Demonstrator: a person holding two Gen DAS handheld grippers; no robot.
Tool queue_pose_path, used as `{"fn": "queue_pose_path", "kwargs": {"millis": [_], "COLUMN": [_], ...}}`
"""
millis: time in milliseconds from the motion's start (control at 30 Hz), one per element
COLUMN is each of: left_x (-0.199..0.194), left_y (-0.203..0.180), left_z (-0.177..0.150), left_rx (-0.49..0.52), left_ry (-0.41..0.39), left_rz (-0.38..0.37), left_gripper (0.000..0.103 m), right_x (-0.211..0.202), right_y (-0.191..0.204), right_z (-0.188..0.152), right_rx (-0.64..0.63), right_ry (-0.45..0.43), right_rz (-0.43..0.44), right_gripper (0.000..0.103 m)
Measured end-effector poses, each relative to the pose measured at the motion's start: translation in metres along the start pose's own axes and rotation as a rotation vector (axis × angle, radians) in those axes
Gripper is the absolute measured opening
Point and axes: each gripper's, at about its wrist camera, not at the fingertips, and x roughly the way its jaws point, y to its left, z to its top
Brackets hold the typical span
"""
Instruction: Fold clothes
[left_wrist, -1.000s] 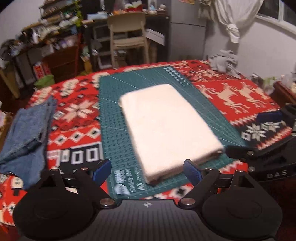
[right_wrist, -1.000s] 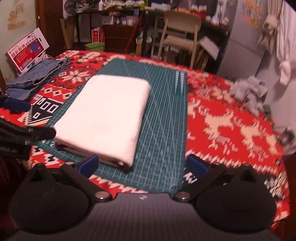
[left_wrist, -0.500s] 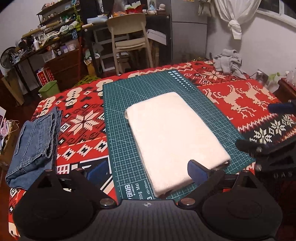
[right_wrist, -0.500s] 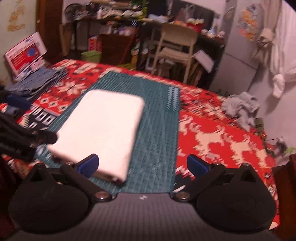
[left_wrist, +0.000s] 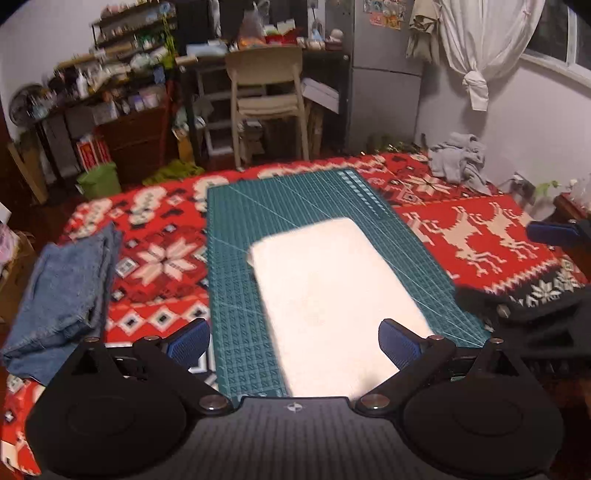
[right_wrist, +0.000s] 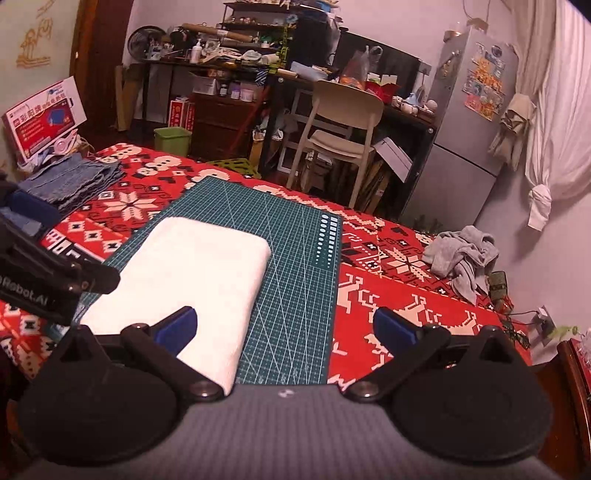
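Left wrist view: both grippers drawing back, white garment (left_wrist: 332, 299) left folded.
Left gripper (left_wrist: 293, 341) and right gripper (right_wrist: 282, 328), fingers spread and empty, have risen off the garment at the cutting mat's (left_wrist: 240, 266) middle; this fold looks finished.

A cluttered room lay under dim, warm light. A pale chair (right_wrist: 341, 122) stood at a dark desk (right_wrist: 369, 107) heaped with odds and ends, with crowded shelves (right_wrist: 229, 37) to its left above a wooden drawer chest (right_wrist: 221, 122). A grey refrigerator (right_wrist: 465, 136) covered in magnets stood against the wall, beside a knotted white curtain (left_wrist: 469, 48) and a window (left_wrist: 561, 33). A green bin (right_wrist: 171, 140) sat on the floor.
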Motion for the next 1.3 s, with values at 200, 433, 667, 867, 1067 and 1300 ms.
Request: {"fn": "queue_pose_path", "kwargs": {"millis": [200, 433, 667, 867, 1067, 1300], "left_x": [0.017, 0.038, 0.053, 0.081, 0.11, 0.131], "left_y": [0.011, 0.029, 0.045, 0.05, 0.054, 0.062], "left_z": [0.008, 0.016, 0.03, 0.041, 0.052, 0.064], "left_rx": [-0.097, -0.235, -0.338, -0.357, -0.372, -0.386], "left_ry": [0.078, 0.124, 0.109, 0.135, 0.155, 0.138], "left_rz": [-0.058, -0.144, -0.167, -0.209, -0.241, -0.241], "left_gripper": [0.085, 0.067, 0.052, 0.011, 0.005, 0.005], "right_x": [0.015, 0.031, 0.058, 0.093, 0.12, 0.162], "right_y": [-0.009, -0.008, -0.012, -0.009, 0.003, 0.023], "right_z": [0.008, 0.013, 0.031, 0.043, 0.052, 0.059], "right_rx": [0.074, 0.144, 0.241, 0.243, 0.222, 0.205], "right_ry": [0.031, 0.036, 0.074, 0.13, 0.142, 0.19], "right_rz": [0.03, 0.058, 0.076, 0.126, 0.185, 0.245], "right_gripper": [0.102, 0.101, 0.083, 0.023, 0.016, 0.016]}}
